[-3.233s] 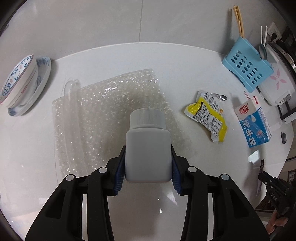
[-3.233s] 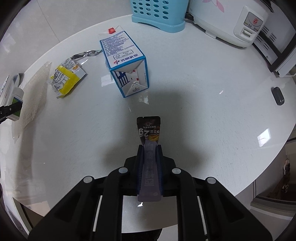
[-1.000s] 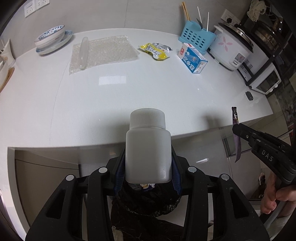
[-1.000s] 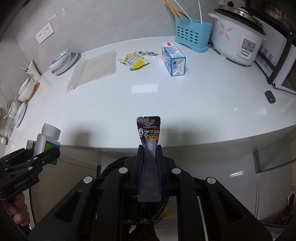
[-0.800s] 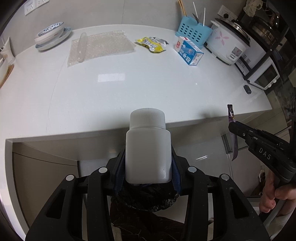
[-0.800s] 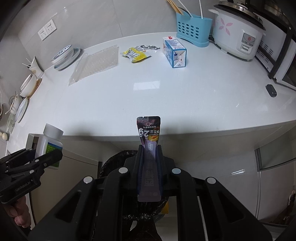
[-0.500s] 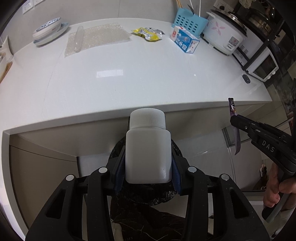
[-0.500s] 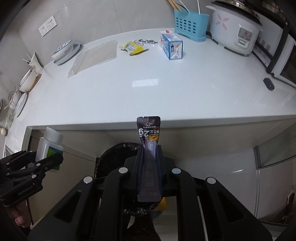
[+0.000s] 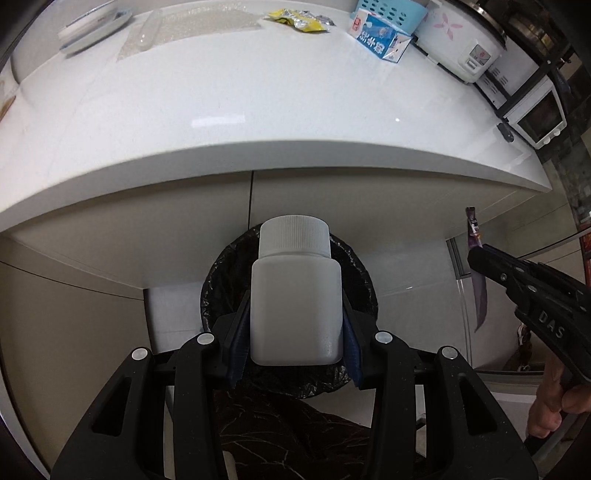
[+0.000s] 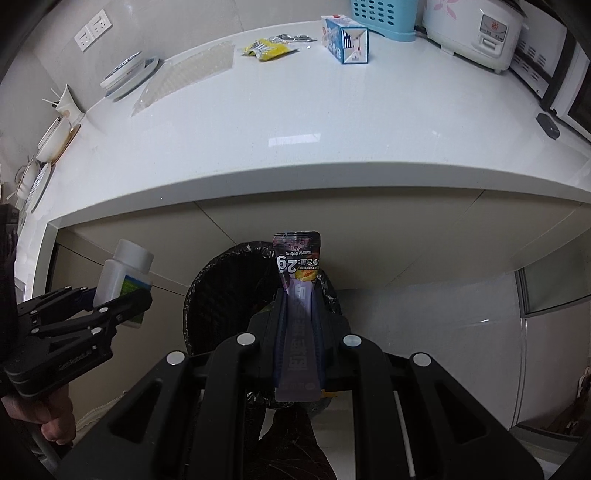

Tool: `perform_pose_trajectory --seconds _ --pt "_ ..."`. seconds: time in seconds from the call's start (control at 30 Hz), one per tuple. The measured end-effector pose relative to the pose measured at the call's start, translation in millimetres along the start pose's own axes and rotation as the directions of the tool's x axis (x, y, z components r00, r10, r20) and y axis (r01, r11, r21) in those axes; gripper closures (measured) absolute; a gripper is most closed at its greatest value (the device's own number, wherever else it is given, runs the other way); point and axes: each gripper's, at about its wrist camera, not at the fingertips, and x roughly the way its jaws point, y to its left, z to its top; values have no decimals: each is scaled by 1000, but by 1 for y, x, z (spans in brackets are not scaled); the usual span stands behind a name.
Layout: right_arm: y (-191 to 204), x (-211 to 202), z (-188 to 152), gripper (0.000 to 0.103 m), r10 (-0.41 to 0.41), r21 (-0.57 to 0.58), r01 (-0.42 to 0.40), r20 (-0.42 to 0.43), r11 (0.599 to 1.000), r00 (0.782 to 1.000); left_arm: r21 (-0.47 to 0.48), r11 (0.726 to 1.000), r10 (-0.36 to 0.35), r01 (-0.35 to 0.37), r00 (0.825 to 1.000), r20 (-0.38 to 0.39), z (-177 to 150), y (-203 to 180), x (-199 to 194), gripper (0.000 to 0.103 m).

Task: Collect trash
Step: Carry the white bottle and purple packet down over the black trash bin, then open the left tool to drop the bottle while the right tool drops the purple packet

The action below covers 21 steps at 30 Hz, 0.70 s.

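Observation:
My left gripper is shut on a white plastic bottle with a ribbed cap, held over a bin lined with a black bag below the counter's edge. My right gripper is shut on a thin purple sachet, also above the black-lined bin. In the right wrist view the left gripper with the bottle shows at the left. In the left wrist view the right gripper with the sachet shows at the right. On the counter lie a yellow wrapper, a blue milk carton and bubble wrap.
The white counter overhangs beige cabinet fronts just behind the bin. At its back stand a blue utensil basket, a rice cooker and stacked dishes. A hand holds the right gripper's handle.
Both grippers have sunk below the counter's edge toward the bin, which now fills more of each view. Each still holds its item.

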Motion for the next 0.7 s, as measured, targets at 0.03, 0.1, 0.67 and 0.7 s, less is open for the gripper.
perform_pose_trajectory --seconds 0.03,0.1,0.67,0.7 --pt "0 3 -2 91 -1 -2 1 -6 1000 1000 2 1000 7 -7 1000 -2 -1 0 4 62" --pt "0 7 -6 91 1 -5 -1 -17 1000 1000 3 1000 15 -15 1000 -11 -5 1 12 62" --pt "-10 29 -26 91 -3 -8 3 -54 1000 999 14 997 74 -74 995 -70 -21 0 76 62" --pt "-11 29 -26 91 -5 -6 4 -55 1000 998 10 997 76 -75 994 -78 -21 1 79 62"
